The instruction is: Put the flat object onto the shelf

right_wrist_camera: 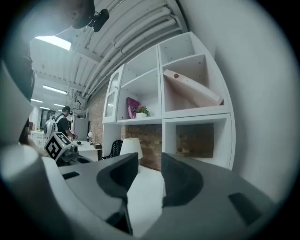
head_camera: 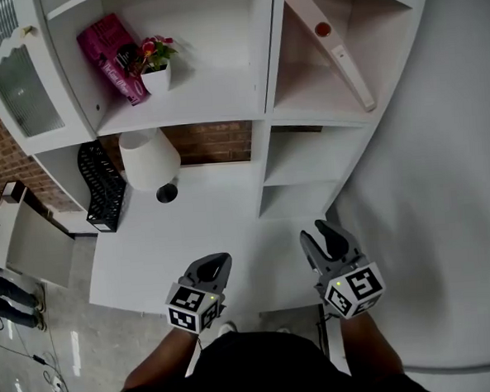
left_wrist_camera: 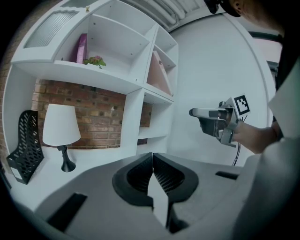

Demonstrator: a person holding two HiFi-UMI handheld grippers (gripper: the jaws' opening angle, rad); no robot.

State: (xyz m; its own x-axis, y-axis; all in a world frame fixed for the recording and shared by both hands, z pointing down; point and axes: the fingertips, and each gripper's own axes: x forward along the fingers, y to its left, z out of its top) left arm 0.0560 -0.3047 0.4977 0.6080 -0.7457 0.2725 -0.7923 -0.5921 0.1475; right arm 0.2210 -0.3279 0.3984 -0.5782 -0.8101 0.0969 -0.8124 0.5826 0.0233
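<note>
The flat object (head_camera: pixel 340 53) leans tilted in the upper right compartment of the shelf (head_camera: pixel 264 74). Below it, over the white desk (head_camera: pixel 173 237), my right tongs (head_camera: pixel 320 233) are spread with nothing between them. My left tongs (head_camera: pixel 218 261) are pressed together, empty.

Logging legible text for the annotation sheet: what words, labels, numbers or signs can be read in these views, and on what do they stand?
No text can be read in any view.
On the pink package: dark print, too blurred to read.
On the flat object: a red dot, no lettering visible.
On the left gripper and the right gripper: square black-and-white markers on their cubes, patterns rather than words.
</note>
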